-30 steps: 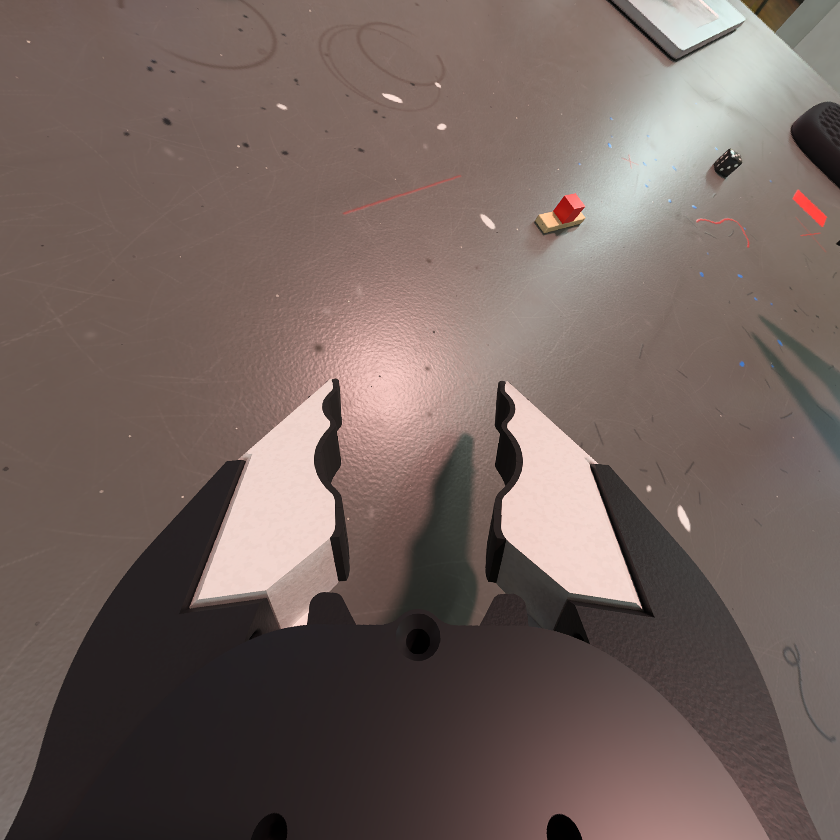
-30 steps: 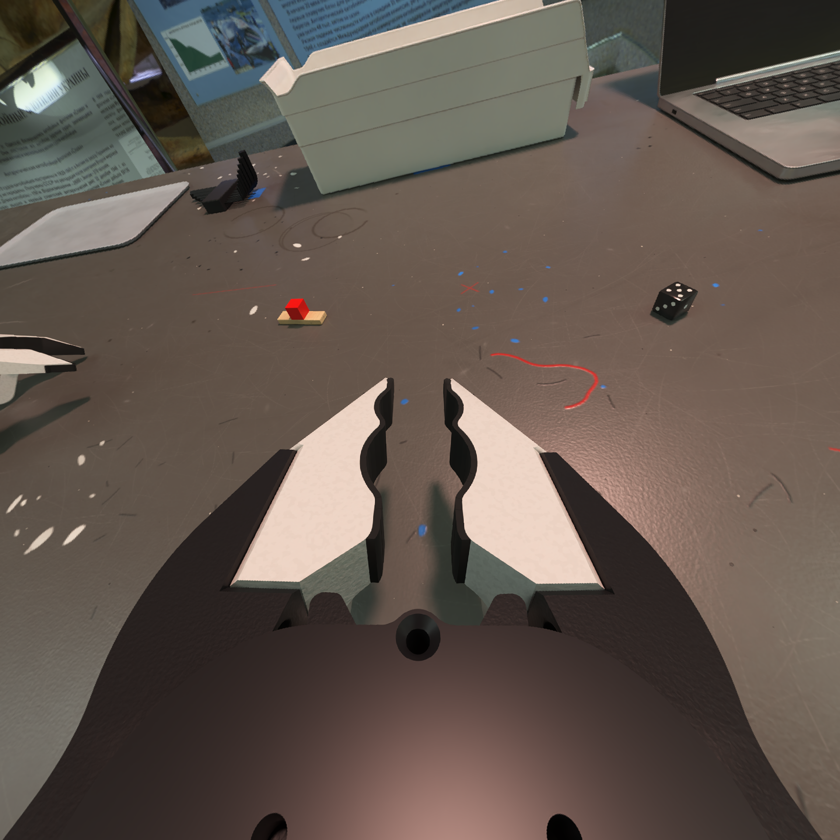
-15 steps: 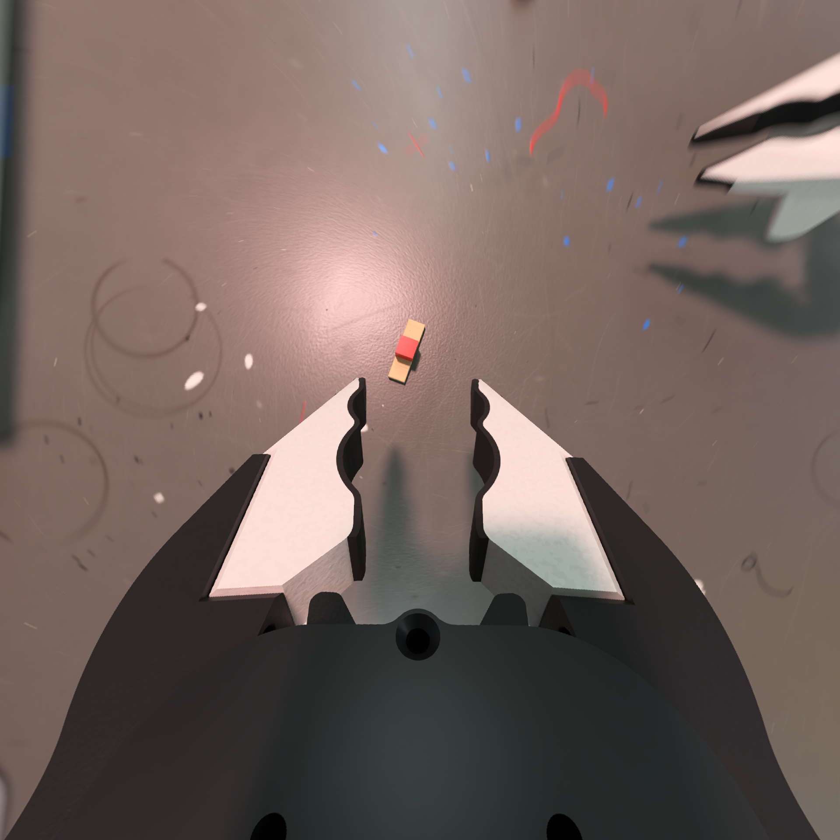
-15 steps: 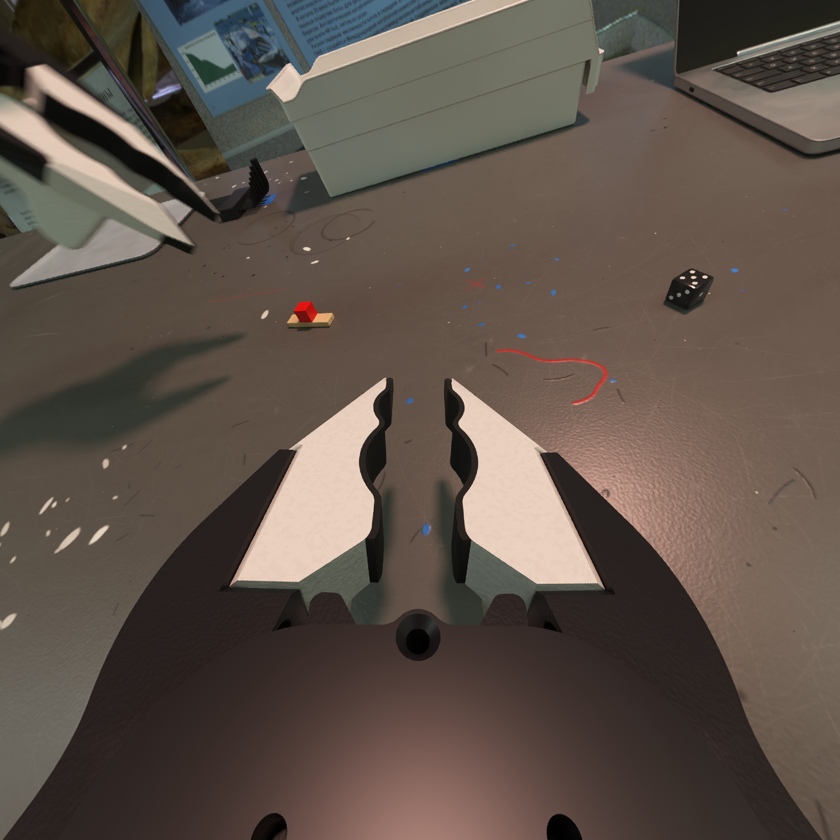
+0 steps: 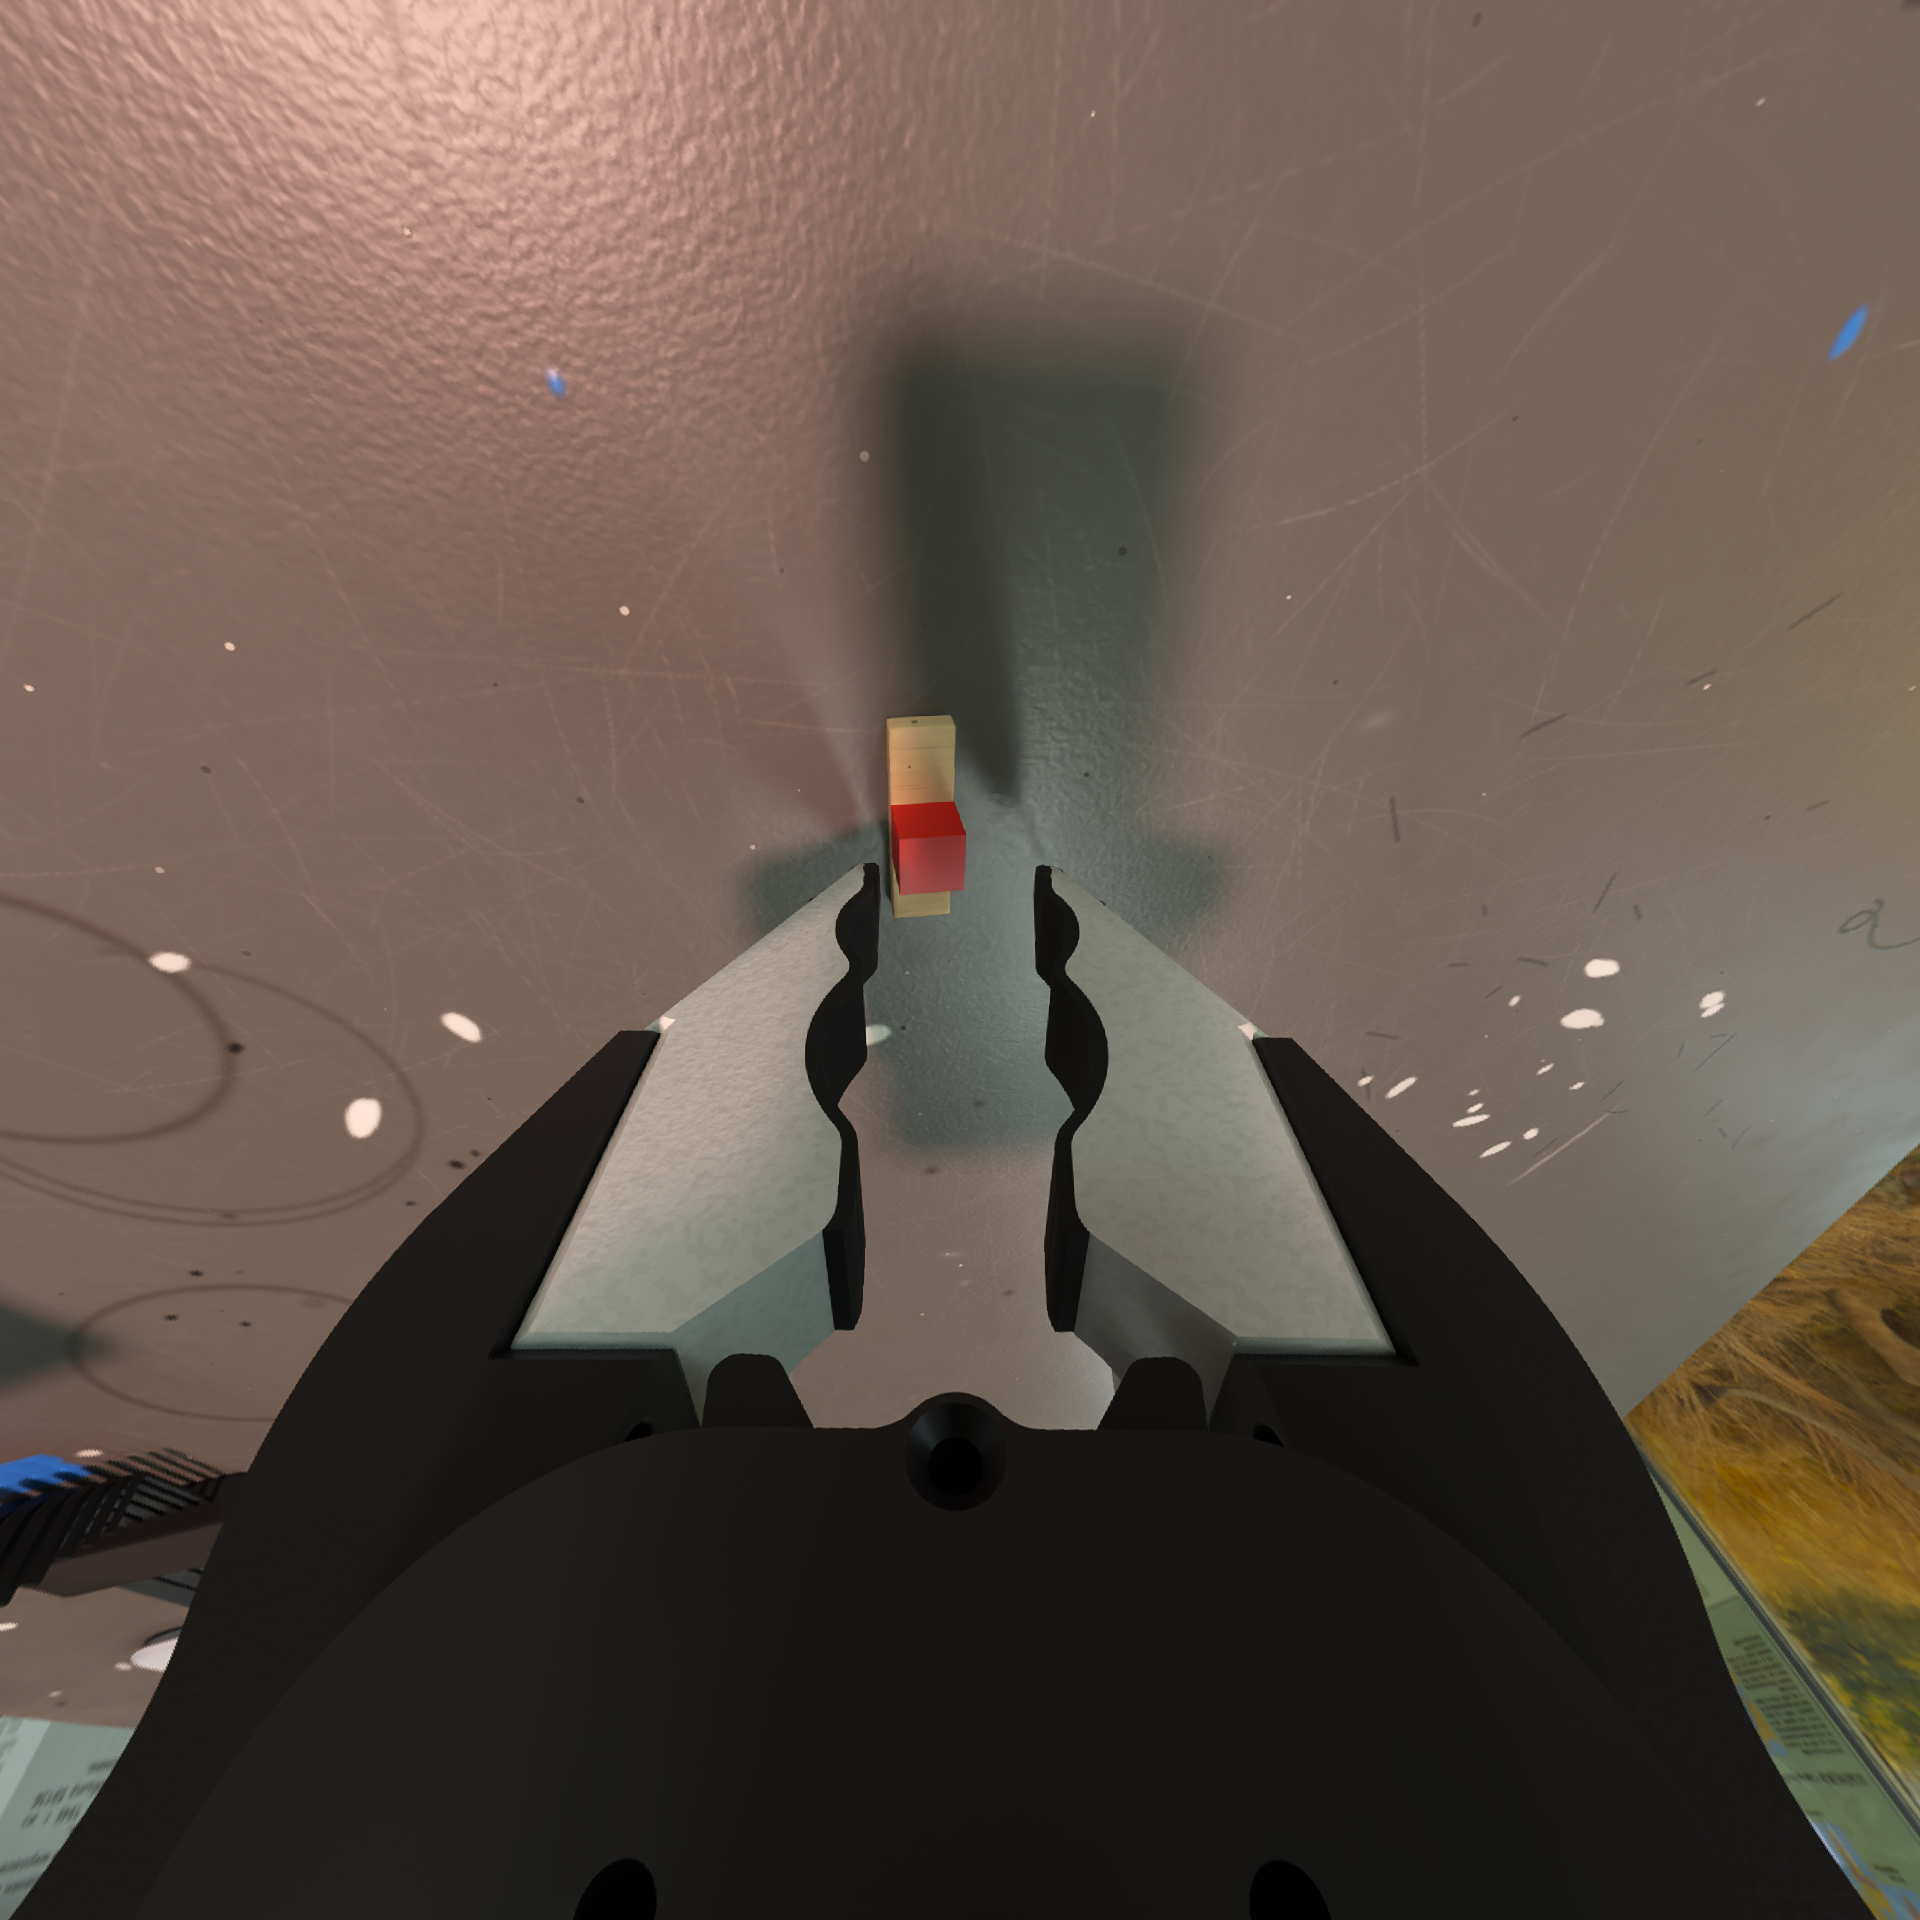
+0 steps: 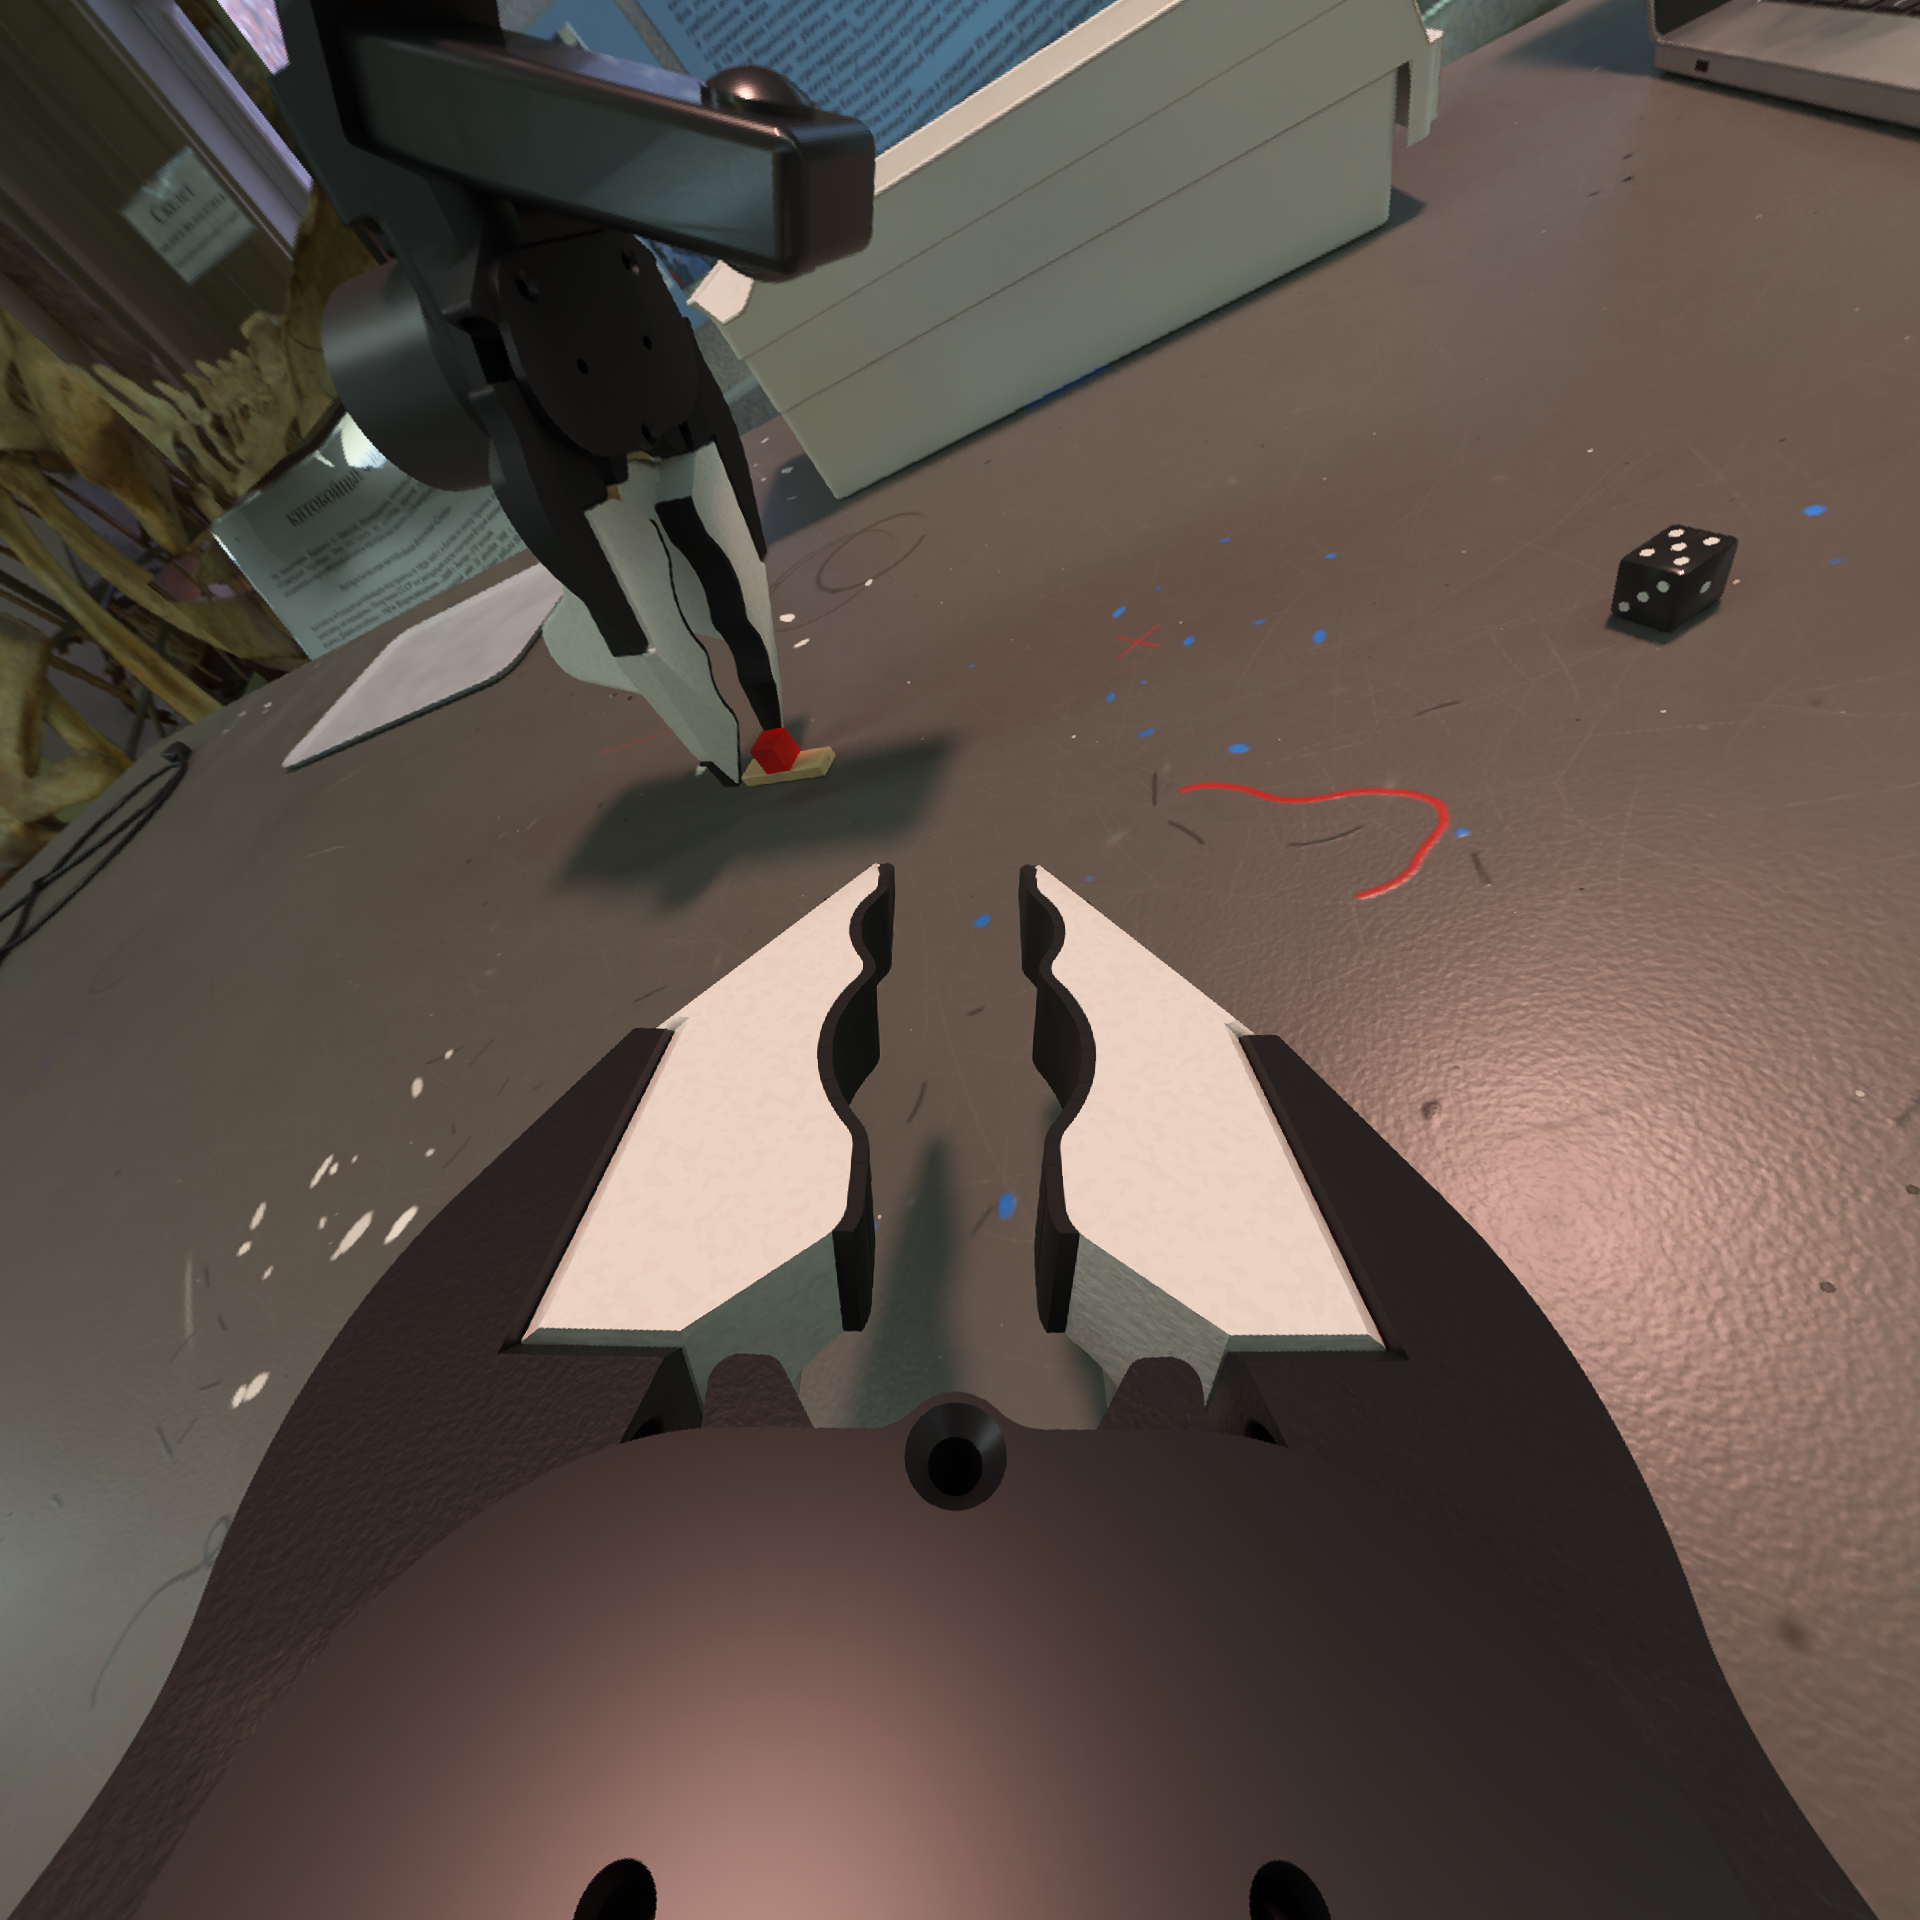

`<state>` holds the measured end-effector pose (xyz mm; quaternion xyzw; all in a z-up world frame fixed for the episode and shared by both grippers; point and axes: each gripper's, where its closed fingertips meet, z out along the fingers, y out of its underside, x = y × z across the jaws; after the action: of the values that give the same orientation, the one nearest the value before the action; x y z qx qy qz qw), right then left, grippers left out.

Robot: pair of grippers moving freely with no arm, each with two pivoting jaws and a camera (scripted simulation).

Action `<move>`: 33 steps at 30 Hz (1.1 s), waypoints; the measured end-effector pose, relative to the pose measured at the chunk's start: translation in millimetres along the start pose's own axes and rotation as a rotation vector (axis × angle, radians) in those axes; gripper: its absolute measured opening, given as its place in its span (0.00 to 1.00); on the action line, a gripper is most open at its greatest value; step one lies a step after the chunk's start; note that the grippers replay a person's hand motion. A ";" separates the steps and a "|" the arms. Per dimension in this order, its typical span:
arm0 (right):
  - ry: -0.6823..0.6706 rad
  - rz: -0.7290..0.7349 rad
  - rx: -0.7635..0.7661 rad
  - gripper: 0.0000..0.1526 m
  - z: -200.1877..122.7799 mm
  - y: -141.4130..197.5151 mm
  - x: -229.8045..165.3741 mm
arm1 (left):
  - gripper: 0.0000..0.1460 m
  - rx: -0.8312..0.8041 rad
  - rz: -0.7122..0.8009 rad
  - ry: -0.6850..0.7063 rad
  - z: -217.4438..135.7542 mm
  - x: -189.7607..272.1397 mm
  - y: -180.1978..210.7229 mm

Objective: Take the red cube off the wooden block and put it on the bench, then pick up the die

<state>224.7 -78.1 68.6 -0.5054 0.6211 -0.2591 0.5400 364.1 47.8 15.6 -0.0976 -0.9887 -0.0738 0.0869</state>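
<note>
The red cube (image 5: 928,850) sits on the near end of the flat wooden block (image 5: 921,758) on the dark bench (image 5: 416,520). My left gripper (image 5: 955,878) is open and points down at it, tips just short of the cube, which is nearer the left finger. In the right wrist view the left gripper (image 6: 743,748) stands low over the cube (image 6: 774,748) and block (image 6: 805,771), tips beside the cube. The black die (image 6: 1673,587) lies far right. My right gripper (image 6: 956,873) is slightly open, empty, above the bench.
A white bin (image 6: 1091,281) stands at the back, a laptop (image 6: 1787,52) at the back right, a grey pad (image 6: 416,675) at the left. A red scribble (image 6: 1351,821) marks the bench. A black ribbed part (image 5: 104,1507) lies near the left gripper's base.
My left gripper has swung over and come down to the cube, and its jaws have narrowed. My right gripper has moved slightly forward, its gap unchanged. Cube, block and die stay put.
</note>
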 end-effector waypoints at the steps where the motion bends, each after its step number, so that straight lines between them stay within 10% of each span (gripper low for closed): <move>1: -0.005 0.005 0.001 0.16 -0.2 -0.3 -0.1 | 0.20 -0.010 -0.001 -0.004 1.2 -0.5 0.4; 10: -0.006 0.012 0.017 0.16 -2.0 -2.1 0.7 | 0.08 0.014 0.003 -0.055 1.5 -5.2 -0.6; 22: 0.039 -0.044 -0.005 0.16 0.5 0.7 0.2 | 0.08 0.680 -0.270 -0.145 -94.7 33.5 52.5; 33: 0.075 -0.122 -0.015 0.18 1.9 2.3 -3.2 | 0.08 0.775 -0.705 -0.112 3.5 64.2 204.5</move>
<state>225.5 -73.9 67.4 -0.5363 0.6109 -0.3055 0.4959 343.6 258.2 50.6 0.2764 -0.9194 0.2780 0.0335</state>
